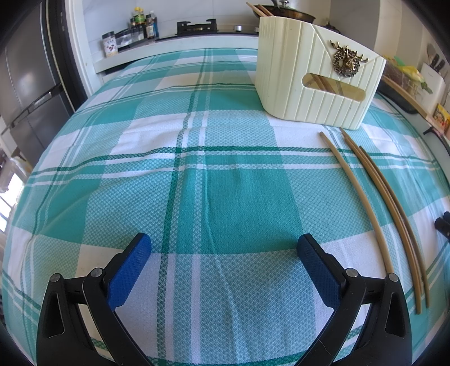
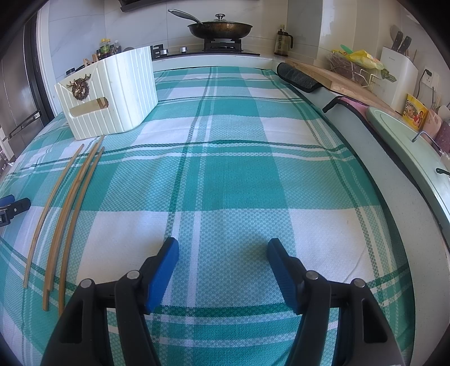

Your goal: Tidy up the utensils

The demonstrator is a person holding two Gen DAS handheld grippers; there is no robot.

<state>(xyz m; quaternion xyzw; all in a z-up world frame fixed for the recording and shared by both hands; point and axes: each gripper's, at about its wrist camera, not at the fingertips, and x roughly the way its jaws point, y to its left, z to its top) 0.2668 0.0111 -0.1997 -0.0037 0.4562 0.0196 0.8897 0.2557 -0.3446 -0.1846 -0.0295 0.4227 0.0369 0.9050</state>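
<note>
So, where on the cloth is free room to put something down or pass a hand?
The checked cloth is bare from the chopsticks across to its right edge by the counter, also under both open grippers, left and right. It is crowded near the cream holder, where three chopsticks lie side by side just in front of it.

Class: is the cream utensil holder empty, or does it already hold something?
Not empty: the cream utensil holder shows chopsticks above its rim.
</note>
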